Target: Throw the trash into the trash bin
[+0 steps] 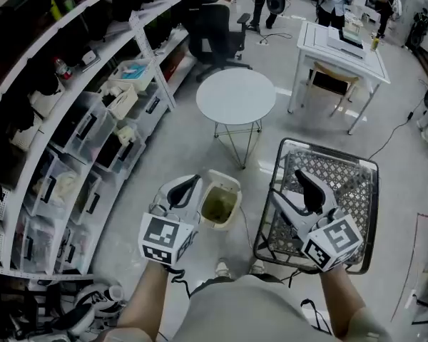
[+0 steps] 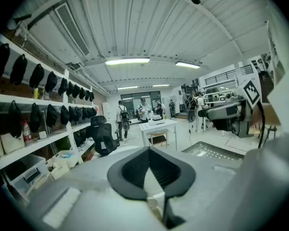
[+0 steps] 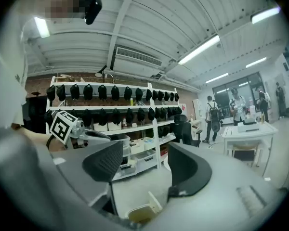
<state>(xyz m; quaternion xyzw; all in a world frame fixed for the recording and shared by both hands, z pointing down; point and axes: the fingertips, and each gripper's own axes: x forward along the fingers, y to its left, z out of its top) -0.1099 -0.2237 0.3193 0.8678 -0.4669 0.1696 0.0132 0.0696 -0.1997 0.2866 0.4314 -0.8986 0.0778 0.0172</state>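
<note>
Looked like the drop itself was pretty much done. The trash bin [image 1: 232,186] sat lid-up on the floor at lower centre of the head view, between both grippers, murky yellowish inside. The left gripper [image 1: 189,185] had its jaws together on nothing, and the right gripper [image 1: 289,188] was spread wide and empty. No loose trash showed anywhere, so the next move was probably hunting down another piece.

No readable text, labels, brands or numbers visible
</note>
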